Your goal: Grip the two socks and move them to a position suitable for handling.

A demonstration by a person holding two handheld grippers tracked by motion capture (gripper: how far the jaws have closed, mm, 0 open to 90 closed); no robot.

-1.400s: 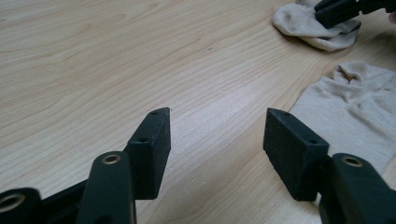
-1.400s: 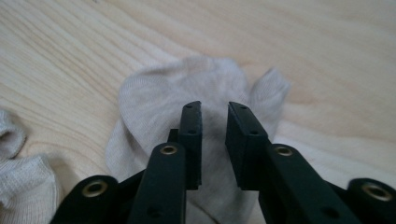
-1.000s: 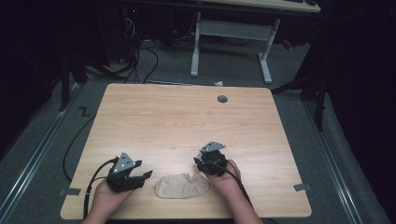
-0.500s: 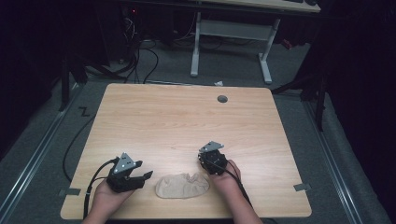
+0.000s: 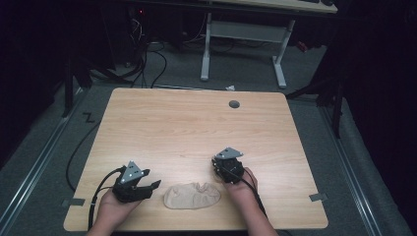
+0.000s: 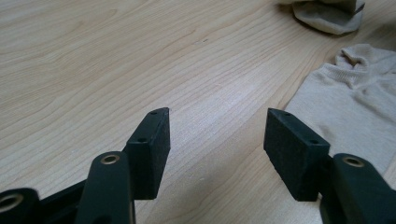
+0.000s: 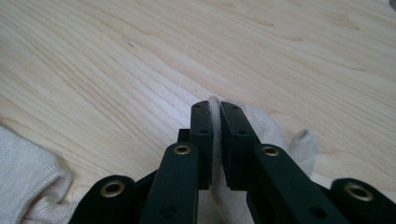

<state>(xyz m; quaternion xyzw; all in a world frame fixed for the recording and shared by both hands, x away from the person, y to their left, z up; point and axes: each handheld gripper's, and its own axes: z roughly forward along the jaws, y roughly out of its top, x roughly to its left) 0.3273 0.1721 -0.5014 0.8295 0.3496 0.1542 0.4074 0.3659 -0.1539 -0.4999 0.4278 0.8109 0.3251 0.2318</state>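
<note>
The pale wood-grain worktop [image 6: 93, 60] looks smooth with a faint sheen. The beige knitted cloth sock [image 5: 192, 195] is soft, matt and finely ribbed. The black claw pads [image 6: 152, 149] look matt, slightly grainy rubber or foam.

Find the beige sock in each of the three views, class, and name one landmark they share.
High view: beige sock lies near the table's front edge, between the two grippers.
Left gripper view: at the right edge, beyond the open jaws.
Right gripper view: pinched between the shut jaws.
Shared landmark: the light wood-grain tabletop.
</note>
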